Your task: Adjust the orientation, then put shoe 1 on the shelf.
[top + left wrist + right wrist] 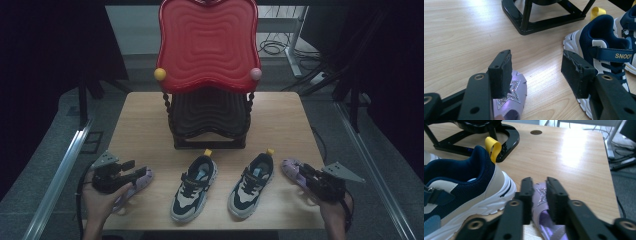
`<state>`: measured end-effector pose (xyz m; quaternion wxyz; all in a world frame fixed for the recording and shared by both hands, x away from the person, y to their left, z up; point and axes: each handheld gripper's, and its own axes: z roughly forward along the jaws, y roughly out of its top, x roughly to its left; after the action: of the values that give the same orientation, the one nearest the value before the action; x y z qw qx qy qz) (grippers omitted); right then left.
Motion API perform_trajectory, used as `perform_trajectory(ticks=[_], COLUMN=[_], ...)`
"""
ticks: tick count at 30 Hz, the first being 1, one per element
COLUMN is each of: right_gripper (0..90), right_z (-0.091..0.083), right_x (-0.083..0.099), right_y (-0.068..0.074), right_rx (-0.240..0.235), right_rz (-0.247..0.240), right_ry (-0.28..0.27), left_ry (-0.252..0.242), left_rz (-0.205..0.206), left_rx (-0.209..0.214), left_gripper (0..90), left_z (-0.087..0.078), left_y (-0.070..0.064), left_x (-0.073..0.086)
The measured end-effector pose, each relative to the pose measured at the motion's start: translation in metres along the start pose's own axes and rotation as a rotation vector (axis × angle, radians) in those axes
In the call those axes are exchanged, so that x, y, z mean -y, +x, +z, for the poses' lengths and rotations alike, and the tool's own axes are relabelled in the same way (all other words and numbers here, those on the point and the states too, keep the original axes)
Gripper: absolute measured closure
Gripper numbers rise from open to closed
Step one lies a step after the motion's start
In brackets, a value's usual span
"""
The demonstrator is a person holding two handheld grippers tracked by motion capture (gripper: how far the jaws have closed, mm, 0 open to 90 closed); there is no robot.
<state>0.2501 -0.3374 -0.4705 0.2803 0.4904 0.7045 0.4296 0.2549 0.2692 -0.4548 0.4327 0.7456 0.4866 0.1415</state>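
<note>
High view: a wooden table [145, 125] carries a red-and-black shoe rack [207, 75] at its rear centre. In front of the rack stand two navy-and-white sneakers, the left sneaker [194, 187] and the right sneaker [251, 185], side by side with toes toward the person. Two lilac shoes with glitter stars lie at the outer ends of the row.

Left gripper [127, 169]: held at the front left edge, positioned over the left lilac shoe [135, 185]. In the left gripper view its jaws stand wide apart and hold nothing; the left lilac shoe [511, 100] lies on the table under the left-hand jaw, and the left sneaker [604, 55] sits just beside the other jaw.

Right gripper [306, 172]: held at the front right edge. In the right gripper view its jaws are nearly together, clenched on the upper edge of the right lilac shoe [544, 215]. The right sneaker [461, 187] stands just beside it.
</note>
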Motion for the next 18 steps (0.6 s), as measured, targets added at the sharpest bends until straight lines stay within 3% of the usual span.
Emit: perform_trajectory(ticks=[7,12,15,18], right_gripper=[59.5,57.6,57.1,56.5], right_z=[0.001,0.006,0.003,-0.001], right_x=[-0.004,0.003,0.007,0.009], right_y=[-0.009,-0.019,-0.029,-0.036], right_rx=[-0.039,-0.082,-0.101,-0.112], right_rz=[-0.016,-0.007,-0.003,0.010], right_ry=[-0.014,-0.008,-0.007,-0.013], left_ry=[-0.022,-0.028,-0.035,-0.037], left_rz=[-0.022,-0.055,-0.053,-0.060], left_rx=[-0.036,-0.053,-0.073,-0.064], left_gripper=[42.4,42.7,43.0,43.0], left_z=[-0.012,-0.012,-0.012,-0.014], left_y=[0.007,0.014,0.010,0.007], left_x=[0.001,0.003,0.003,0.004])
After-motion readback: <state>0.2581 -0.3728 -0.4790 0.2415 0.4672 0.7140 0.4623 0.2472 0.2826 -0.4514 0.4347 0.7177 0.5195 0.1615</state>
